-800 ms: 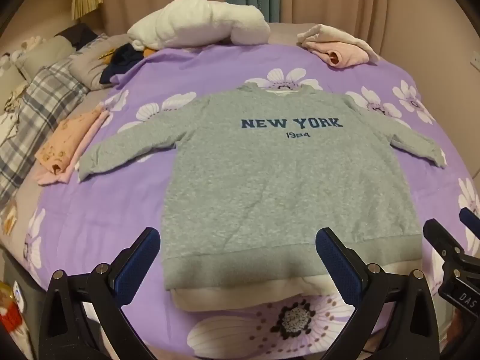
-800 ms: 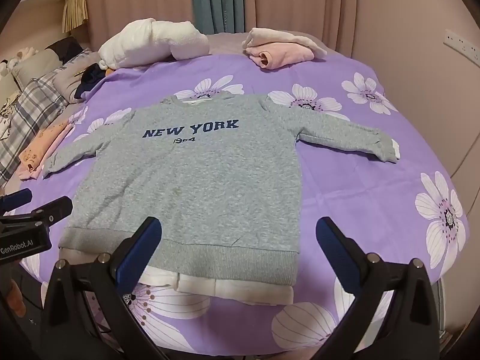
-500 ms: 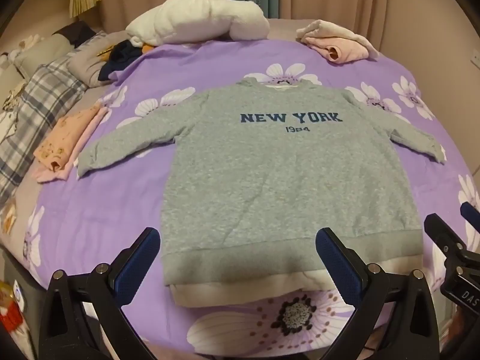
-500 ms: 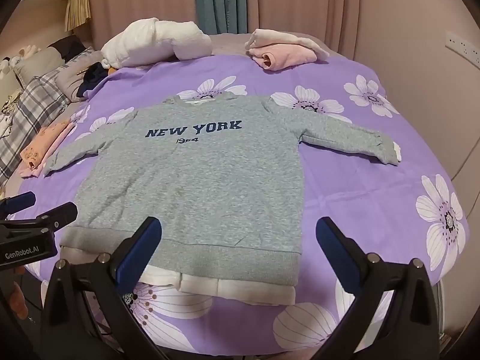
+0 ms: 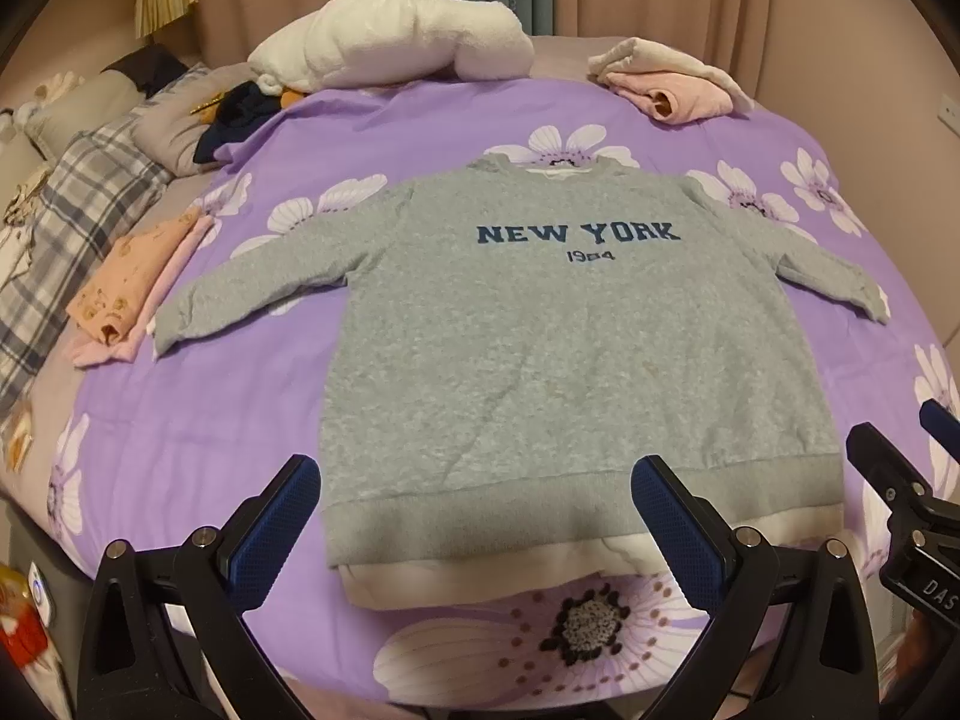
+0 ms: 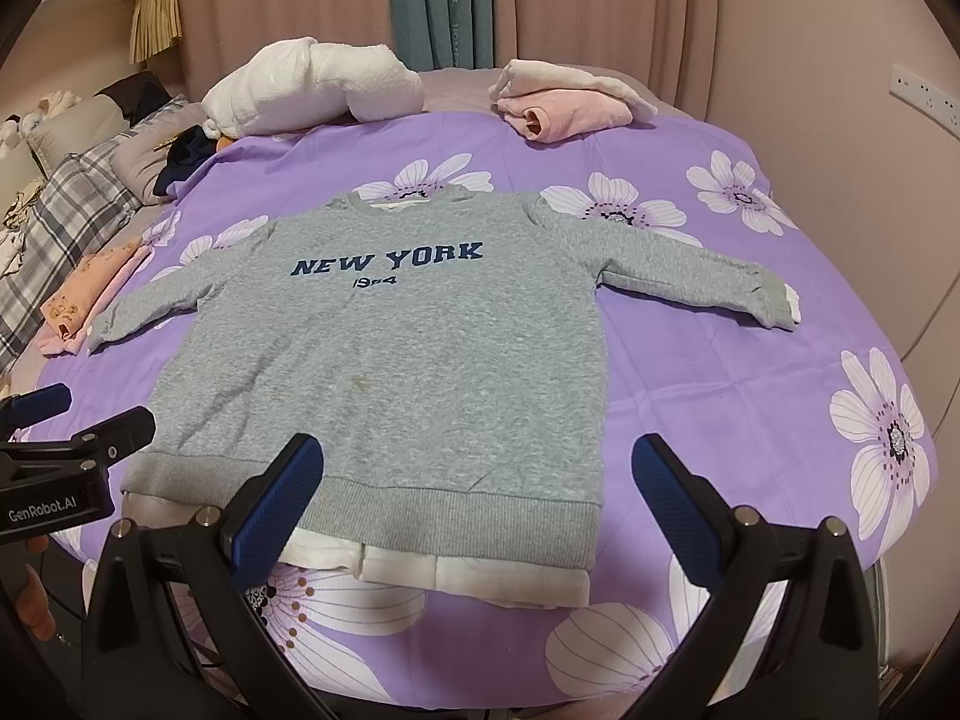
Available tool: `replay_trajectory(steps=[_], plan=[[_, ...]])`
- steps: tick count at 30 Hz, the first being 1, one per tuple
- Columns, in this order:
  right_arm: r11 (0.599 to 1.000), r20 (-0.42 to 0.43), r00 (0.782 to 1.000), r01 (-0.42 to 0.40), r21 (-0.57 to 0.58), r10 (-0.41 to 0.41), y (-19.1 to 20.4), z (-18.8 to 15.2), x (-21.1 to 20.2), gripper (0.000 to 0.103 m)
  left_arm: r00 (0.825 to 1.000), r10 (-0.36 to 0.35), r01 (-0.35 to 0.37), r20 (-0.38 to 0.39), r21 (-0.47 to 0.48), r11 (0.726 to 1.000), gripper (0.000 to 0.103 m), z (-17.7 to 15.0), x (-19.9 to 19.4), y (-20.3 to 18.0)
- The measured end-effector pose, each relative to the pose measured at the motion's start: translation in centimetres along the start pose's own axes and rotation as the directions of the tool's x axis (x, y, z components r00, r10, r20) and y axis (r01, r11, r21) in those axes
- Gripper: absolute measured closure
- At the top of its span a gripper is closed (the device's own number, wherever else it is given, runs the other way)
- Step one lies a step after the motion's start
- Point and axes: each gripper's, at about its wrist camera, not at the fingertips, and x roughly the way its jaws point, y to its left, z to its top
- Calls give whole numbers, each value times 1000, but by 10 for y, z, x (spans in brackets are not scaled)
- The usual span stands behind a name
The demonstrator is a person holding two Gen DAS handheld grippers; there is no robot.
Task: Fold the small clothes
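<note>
**Grey sweatshirt spread flat on the flowered bed**

The grey sweatshirt (image 5: pixel 570 360) lies face up in the middle of the bed, on a purple bedspread (image 5: pixel 180 438) printed with large white flowers. Both sleeves are stretched out to the sides, and a white inner hem shows below its ribbed waistband. Across the chest, dark blue block letters read "NEW YORK" (image 5: pixel 579 234), with a smaller line beneath that looks like "1984".

The left tool (image 5: pixel 474 531) is spread wide with nothing between its blue pads, hovering over the left part of the hem. The right tool (image 6: pixel 480 498) is likewise released and empty, above the hem's right part. In the right wrist view the left tool's body bears the label "GenRobot.AI" (image 6: pixel 42 513); in the left wrist view the other tool's edge shows "DAS", the rest cut off.

At the far edge of the bed sit a rolled white blanket (image 5: pixel 396 42) and a folded pink garment (image 5: pixel 672 87). To the left lie a folded peach garment (image 5: pixel 132 282), plaid bedding (image 5: pixel 66 228) and a dark bundle (image 5: pixel 240 114).
</note>
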Motion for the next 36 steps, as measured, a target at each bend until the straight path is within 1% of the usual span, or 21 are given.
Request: replay_trajectory(steps=[36], plan=[[1000,-8,1000,-9,2,9,1,-5,-2,0,1000,-2,2,-16,6,1000,1,-4,5,-1]])
